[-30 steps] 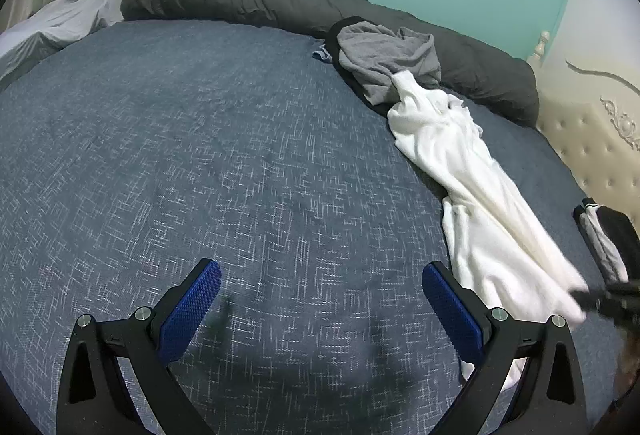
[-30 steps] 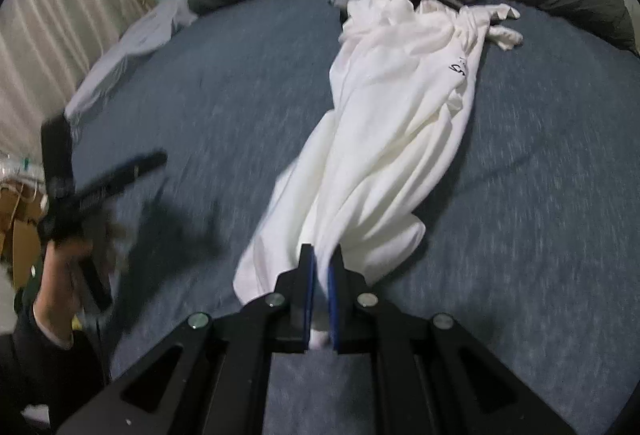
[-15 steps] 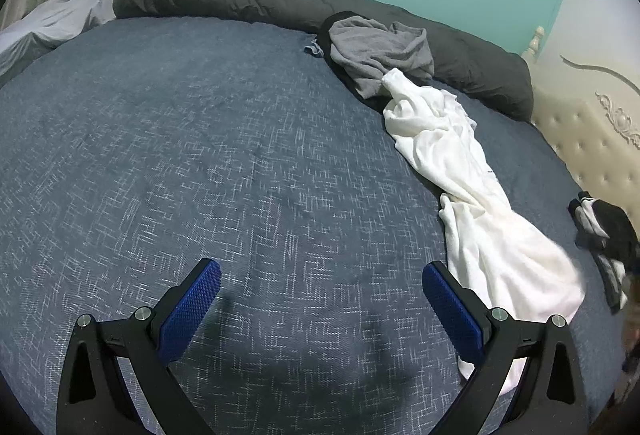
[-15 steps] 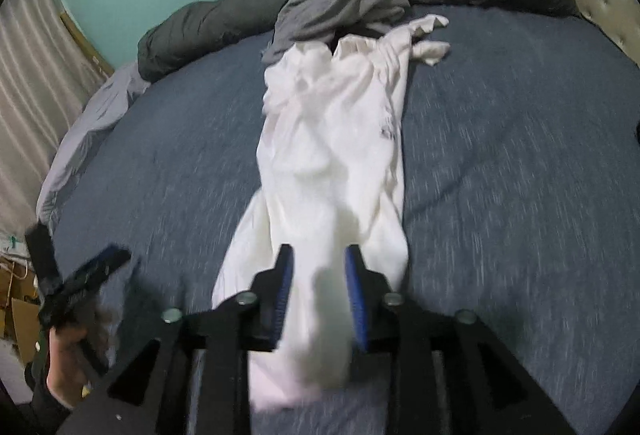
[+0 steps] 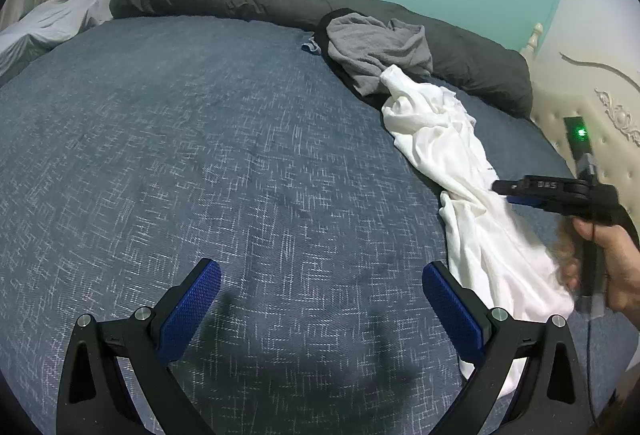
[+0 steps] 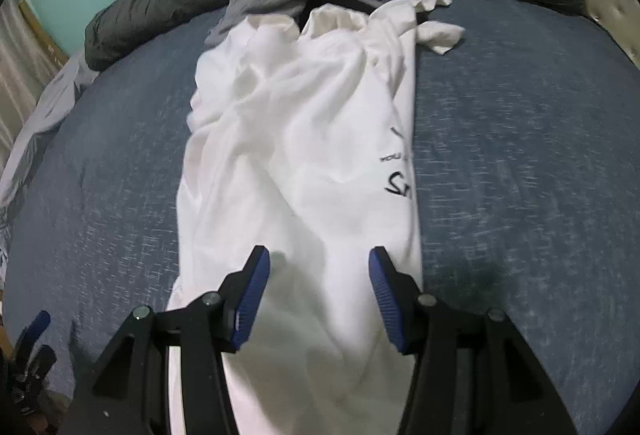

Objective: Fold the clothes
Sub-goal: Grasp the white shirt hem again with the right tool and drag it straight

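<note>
Shirt [image 6: 304, 155]: white, black print too blurred to read.
Right gripper [image 6: 318, 275]: jaws opening above shirt.
Left gripper [image 5: 320, 299]: spread wide, empty.

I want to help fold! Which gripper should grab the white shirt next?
Probably the right gripper: it hangs right over the white shirt, jaws opening, cloth below but ungripped. The left gripper is open above bare bedspread.

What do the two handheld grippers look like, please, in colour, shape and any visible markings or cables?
Both the left gripper and right gripper have black angular frames with silver bolts and blue textured pads. Seen from the left wrist, the right one shows white lettering, a green light and a thin dark cable.
</note>
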{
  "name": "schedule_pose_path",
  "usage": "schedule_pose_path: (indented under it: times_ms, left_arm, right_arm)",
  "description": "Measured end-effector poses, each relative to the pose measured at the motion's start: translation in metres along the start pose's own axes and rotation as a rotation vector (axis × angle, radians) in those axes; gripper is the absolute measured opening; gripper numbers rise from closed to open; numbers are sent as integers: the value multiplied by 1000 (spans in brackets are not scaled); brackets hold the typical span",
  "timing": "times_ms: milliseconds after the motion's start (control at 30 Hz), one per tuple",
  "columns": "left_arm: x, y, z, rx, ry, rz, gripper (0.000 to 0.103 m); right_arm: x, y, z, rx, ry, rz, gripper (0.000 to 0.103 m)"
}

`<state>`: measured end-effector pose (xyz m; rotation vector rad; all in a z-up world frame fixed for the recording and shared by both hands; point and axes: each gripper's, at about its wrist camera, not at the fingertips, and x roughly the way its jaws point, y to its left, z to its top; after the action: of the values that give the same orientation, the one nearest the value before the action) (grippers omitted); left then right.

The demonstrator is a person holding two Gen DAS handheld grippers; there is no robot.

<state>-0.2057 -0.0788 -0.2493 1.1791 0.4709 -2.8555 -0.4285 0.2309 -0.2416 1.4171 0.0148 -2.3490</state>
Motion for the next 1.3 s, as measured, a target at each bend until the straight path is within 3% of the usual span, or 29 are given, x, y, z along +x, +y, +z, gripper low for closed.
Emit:
schedule_pose_path:
  times_ms: [33,100,133,233,533,600,633,667,700,833,900,967,1000,1033,1067,1300]
  left_arm:
    - [1,0,0,0,3,-1,103]
    - [1,-1,0,1,4,-1,103]
    - [2,-1,-1,2,5,0,103]
    - [2,-2,-1,4,6,1,103]
    - [1,-4,-3,14,7,5,103]
    - [0,-4,-2,14,5,6,103]
    - [0,-4,-3,14,5,6,103]
    - [1,-3,-3,14,6,7,103]
    - [1,-3,-2,14,8,8,103]
    - [4,-3,-3,19,13,11,103]
    - [6,-3,-3,20,15,12,103]
    - [7,-2,-2,20,17,13,103]
    - [7,-2,-2,18,17,13,103]
    - [7,-1,-2,17,18,13,103]
    - [8,-1,-2,17,19,12,103]
    - [5,-3,-2,21,17,8,103]
  right_arm:
    - [5,-1,-1,0,11,-3,52]
    - [12,-2,-4,0,22,0,34]
    - [13,-2,-6,-5,24,6,19]
    - [11,3,-16,-52,25,32,3]
    - [-21,3,-32,-69,-24,65,1]
    - [-21,-7,-27,-2,-42,69,5]
    - [-20,-12,-24,32,-47,70,24]
    - [-18,-16,-21,55,-51,59,56]
    - [-15,-20,-17,76,-56,40,64]
    - [2,-30,-9,120,-30,11,65]
    - [9,-28,-9,106,-17,8,59]
    - [16,-26,-9,92,-6,7,33]
    - [16,-24,-10,82,-7,15,27]
    - [15,-21,-12,70,-14,17,14]
    - [12,-18,-14,57,-22,19,9]
    - [-31,17,-40,-108,-59,95,5]
